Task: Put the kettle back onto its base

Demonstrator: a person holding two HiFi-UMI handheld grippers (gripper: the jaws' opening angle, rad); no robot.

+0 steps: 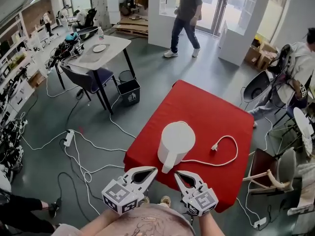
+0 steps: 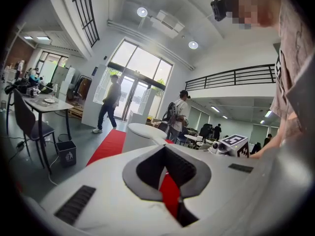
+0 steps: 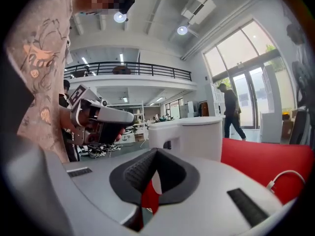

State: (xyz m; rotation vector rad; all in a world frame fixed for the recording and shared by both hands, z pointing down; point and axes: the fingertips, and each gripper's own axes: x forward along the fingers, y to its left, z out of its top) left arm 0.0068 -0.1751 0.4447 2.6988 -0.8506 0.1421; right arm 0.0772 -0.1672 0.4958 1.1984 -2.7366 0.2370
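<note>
A white kettle (image 1: 175, 139) stands near the front of a red-covered table (image 1: 206, 107), its handle turned toward me. A white cord (image 1: 231, 154) runs out from under it and loops round to a loose plug (image 1: 214, 147); no separate base shows. My left gripper (image 1: 155, 169) is just left of the handle and my right gripper (image 1: 177, 173) just right of it, both shut with nothing in them and neither touching it. The left gripper view has the kettle (image 2: 142, 136) beyond the tips of the left gripper (image 2: 165, 147). The right gripper view has the kettle (image 3: 189, 136) just beyond the right gripper (image 3: 156, 150).
A person (image 1: 186, 18) walks at the back by the glass doors and another sits at the right (image 1: 295, 68). Chairs (image 1: 275, 171) stand right of the table. To the left are a white table (image 1: 101, 50), a bin (image 1: 129, 91) and cables on the floor (image 1: 74, 141).
</note>
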